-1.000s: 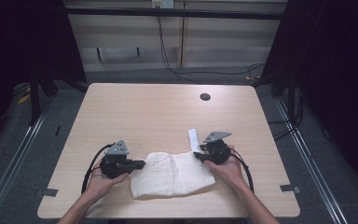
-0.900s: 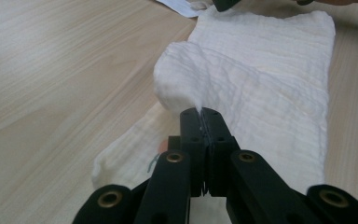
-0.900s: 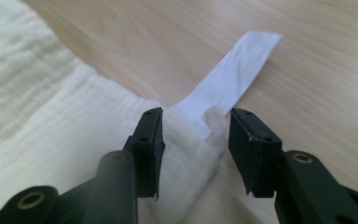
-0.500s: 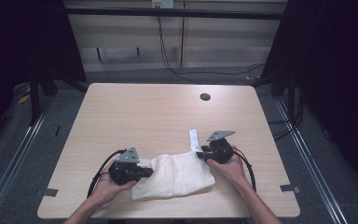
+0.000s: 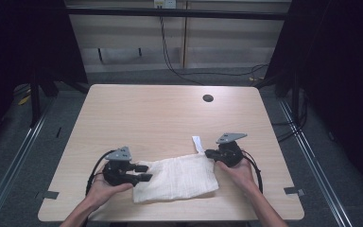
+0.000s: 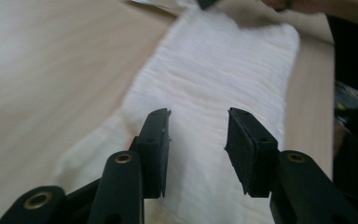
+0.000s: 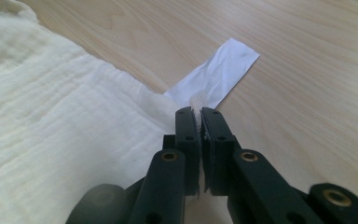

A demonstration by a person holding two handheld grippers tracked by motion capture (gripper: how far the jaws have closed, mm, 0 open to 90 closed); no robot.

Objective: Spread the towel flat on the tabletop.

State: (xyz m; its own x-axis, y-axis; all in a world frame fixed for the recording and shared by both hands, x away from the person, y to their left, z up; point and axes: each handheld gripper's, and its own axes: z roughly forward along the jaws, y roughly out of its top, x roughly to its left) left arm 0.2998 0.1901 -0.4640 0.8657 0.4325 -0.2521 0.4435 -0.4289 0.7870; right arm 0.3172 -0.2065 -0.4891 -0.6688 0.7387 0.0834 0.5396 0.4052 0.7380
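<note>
lying near the table's (image 5: 123,109) front edge, the cloth (image 5: 177,177) looks partly folded; right gripper (image 7: 199,114) pinches 1 corner, left gripper (image 6: 196,135) hovers spread over the opposite end, ungrasped.

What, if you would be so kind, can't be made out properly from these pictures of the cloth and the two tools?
- Cloth corner, right gripper view: pinched between the right tool's shut jaws, so the amount held is hidden.
- White tag, right gripper view: any print is too blurred to read.
- Cloth's left edge, high view: covered by the open left tool.
- Right tool, high view: too small to judge its jaws.
</note>
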